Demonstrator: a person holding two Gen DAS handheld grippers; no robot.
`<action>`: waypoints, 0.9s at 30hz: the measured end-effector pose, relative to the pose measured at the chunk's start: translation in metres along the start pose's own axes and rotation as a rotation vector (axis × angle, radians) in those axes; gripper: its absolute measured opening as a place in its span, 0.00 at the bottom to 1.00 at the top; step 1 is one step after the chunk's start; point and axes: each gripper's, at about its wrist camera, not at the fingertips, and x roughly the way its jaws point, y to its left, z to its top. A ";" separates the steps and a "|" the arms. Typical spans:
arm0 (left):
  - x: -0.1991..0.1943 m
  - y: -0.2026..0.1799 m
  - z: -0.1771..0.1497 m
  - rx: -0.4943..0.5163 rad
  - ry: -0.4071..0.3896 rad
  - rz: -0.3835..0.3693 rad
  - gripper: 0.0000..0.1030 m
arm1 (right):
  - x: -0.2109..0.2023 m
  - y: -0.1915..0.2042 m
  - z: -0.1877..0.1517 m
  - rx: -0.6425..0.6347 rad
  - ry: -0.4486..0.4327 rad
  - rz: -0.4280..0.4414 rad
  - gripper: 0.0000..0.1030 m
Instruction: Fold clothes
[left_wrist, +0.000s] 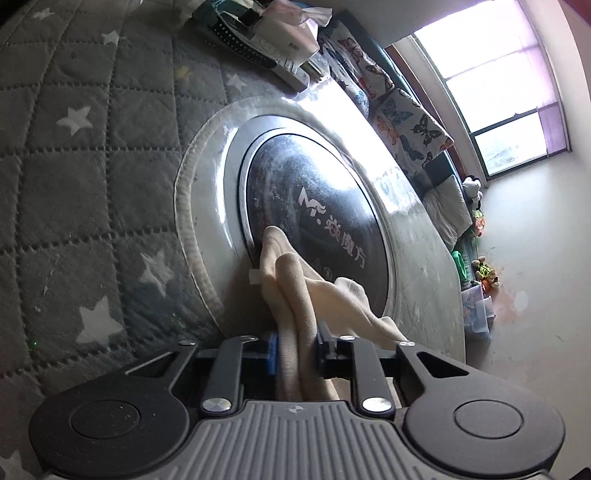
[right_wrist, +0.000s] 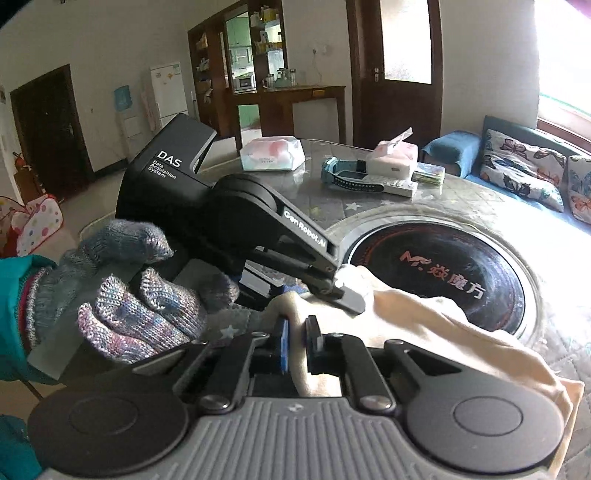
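Observation:
A cream cloth (left_wrist: 295, 280) lies bunched over the edge of the black round disc (left_wrist: 314, 206) set in the middle of the table. My left gripper (left_wrist: 299, 347) is shut on a thick fold of it, and the fabric runs forward from between the pads. In the right wrist view the same cream cloth (right_wrist: 424, 325) spreads to the right across the disc (right_wrist: 443, 266). My right gripper (right_wrist: 298, 341) is shut on a thin edge of it. The left gripper (right_wrist: 345, 293) reaches in from the left just ahead, pinching the cloth, held by a hand in a knitted glove (right_wrist: 147, 306).
The table wears a grey quilted cover with white stars (left_wrist: 92, 184). At its far side lie tissue packs (right_wrist: 271, 153), a blue watch (right_wrist: 351, 177) and a remote (right_wrist: 397, 186). A sofa with butterfly cushions (right_wrist: 524, 166) stands beyond, under a bright window (left_wrist: 491, 74).

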 end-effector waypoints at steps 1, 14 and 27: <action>0.000 0.000 0.000 0.007 -0.002 0.003 0.18 | -0.001 -0.002 -0.001 0.011 0.002 -0.001 0.10; 0.001 -0.005 -0.003 0.087 -0.011 0.036 0.18 | -0.037 -0.092 -0.031 0.179 0.018 -0.325 0.31; 0.003 -0.010 -0.001 0.153 -0.013 0.057 0.18 | -0.034 -0.171 -0.071 0.458 0.018 -0.417 0.46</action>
